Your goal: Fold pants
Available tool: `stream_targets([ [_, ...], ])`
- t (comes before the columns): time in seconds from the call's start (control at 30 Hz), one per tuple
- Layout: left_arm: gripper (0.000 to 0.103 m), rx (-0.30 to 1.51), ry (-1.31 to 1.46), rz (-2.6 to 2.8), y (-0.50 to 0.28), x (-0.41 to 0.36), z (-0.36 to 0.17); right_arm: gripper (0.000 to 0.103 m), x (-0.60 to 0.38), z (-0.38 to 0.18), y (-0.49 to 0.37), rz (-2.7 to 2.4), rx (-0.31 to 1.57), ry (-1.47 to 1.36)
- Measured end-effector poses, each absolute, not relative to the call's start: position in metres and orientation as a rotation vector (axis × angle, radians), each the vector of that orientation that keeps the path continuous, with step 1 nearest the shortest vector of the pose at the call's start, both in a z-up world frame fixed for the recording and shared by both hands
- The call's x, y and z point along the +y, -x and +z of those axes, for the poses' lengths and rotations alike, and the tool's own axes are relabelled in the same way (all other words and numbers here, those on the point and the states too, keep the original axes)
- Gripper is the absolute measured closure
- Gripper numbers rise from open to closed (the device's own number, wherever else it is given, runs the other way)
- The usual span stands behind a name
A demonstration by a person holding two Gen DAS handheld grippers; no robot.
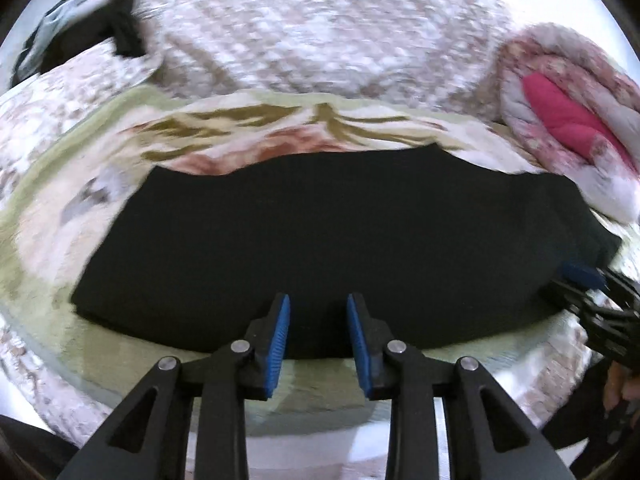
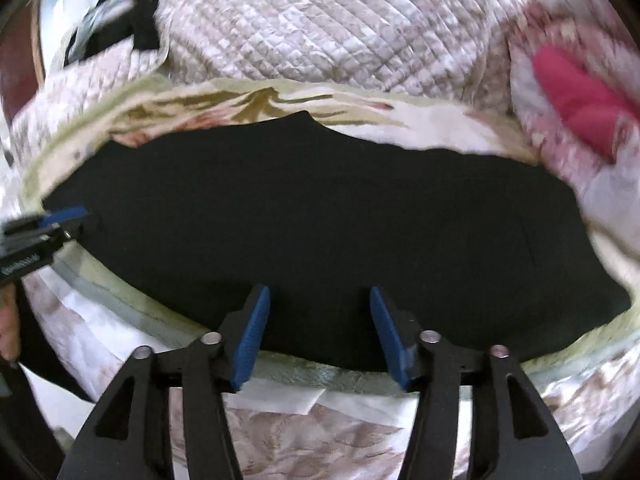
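Left tongs (image 1: 318, 340) and right tongs (image 2: 320, 332) both gape empty over the near edge of the black pants (image 1: 320, 232), which lie flat on the floral bed cover (image 1: 240, 136).

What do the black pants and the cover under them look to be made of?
Black pants: seemingly a soft, matte woven or knit cloth; no sheen, limp wavy edges; weave too dark to read.
Quilted bedspread: stitched padded fabric, pale floral print; diamond stitching shows.
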State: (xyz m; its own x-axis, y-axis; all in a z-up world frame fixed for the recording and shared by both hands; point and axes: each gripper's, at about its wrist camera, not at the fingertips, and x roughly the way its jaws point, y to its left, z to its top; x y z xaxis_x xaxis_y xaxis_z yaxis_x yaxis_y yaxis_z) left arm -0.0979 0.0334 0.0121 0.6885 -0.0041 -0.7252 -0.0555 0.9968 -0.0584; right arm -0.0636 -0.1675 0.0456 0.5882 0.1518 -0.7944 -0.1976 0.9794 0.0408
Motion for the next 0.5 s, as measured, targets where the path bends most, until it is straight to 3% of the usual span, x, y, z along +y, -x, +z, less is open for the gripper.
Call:
stream_targets([
  [0.2, 0.071, 0.806, 0.143, 0.138, 0.099, 0.064, 0.013, 0.045, -0.172, 0.053, 0.069, 0.150, 0.894, 0.048],
  [0.5, 0.070, 0.812, 0.127, 0.092, 0.098, 0.045, 0.013, 0.045, -0.202, 0.061, 0.066, 0.036, 0.873, -0.062],
])
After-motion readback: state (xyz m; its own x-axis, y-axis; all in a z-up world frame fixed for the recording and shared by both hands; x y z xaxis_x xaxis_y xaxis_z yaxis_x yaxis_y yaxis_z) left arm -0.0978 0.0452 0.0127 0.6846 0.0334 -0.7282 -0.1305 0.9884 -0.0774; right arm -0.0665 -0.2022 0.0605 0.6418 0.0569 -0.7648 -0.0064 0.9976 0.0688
